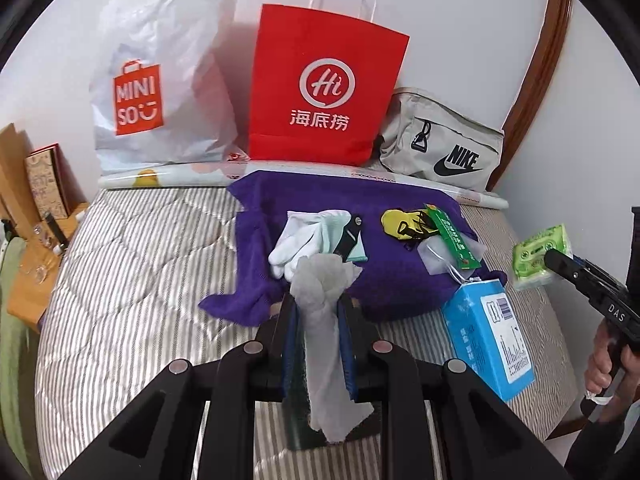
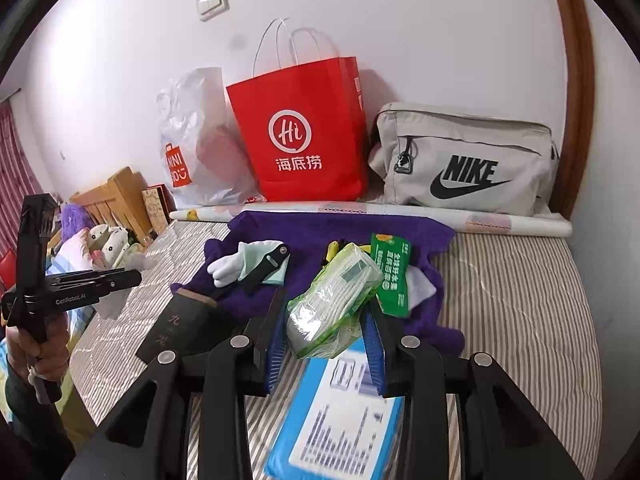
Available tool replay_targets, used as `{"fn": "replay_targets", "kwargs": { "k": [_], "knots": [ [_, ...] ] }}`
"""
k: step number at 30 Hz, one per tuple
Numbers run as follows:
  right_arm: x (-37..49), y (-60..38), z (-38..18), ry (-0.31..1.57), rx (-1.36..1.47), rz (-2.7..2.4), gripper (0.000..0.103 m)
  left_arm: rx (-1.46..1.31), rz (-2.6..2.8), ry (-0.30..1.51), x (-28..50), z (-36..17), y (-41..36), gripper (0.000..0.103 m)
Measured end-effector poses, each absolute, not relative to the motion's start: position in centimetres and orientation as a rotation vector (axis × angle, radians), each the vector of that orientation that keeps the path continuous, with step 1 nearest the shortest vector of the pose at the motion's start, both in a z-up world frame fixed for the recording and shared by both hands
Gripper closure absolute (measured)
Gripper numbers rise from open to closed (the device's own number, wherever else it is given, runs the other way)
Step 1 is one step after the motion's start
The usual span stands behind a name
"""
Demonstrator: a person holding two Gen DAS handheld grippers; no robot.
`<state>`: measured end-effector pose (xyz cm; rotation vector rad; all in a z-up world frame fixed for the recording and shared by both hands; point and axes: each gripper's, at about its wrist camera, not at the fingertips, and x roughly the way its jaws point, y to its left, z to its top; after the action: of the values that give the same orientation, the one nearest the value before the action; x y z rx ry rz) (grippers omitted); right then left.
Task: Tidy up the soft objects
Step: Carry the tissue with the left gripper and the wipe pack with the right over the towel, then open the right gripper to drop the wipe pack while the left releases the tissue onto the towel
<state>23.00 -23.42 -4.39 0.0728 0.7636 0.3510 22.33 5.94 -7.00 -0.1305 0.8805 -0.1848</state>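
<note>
In the left wrist view, my left gripper is shut on a pale grey-white cloth that bunches above the fingertips and hangs down between them. It is held over the near edge of a purple knit spread on the striped bed. On the knit lie white gloves with a mint and black sock, a yellow and black item and a green packet. My right gripper is shut on a green-wrapped tissue pack above a blue box. The pack also shows at the right of the left wrist view.
Against the wall stand a white Miniso plastic bag, a red paper bag and a grey Nike pouch. A dark booklet lies on the bed's left part. A wooden headboard and plush toys are far left.
</note>
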Motion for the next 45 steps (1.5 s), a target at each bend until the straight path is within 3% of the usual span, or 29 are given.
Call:
{"fn": "replay_targets", "kwargs": {
  "k": [33,45],
  "knots": [
    [35.4,-20.7,-9.8,0.861,0.078,0.448,0.068,-0.131,-0.221,1.023,33.8,-12.7,3.9,0.083],
    [36.2,-21.8,-11.5,0.925,0.085,0.451,0.065,-0.135,-0.205,1.073,35.8,-14.2,3.6,0.083]
  ]
}}
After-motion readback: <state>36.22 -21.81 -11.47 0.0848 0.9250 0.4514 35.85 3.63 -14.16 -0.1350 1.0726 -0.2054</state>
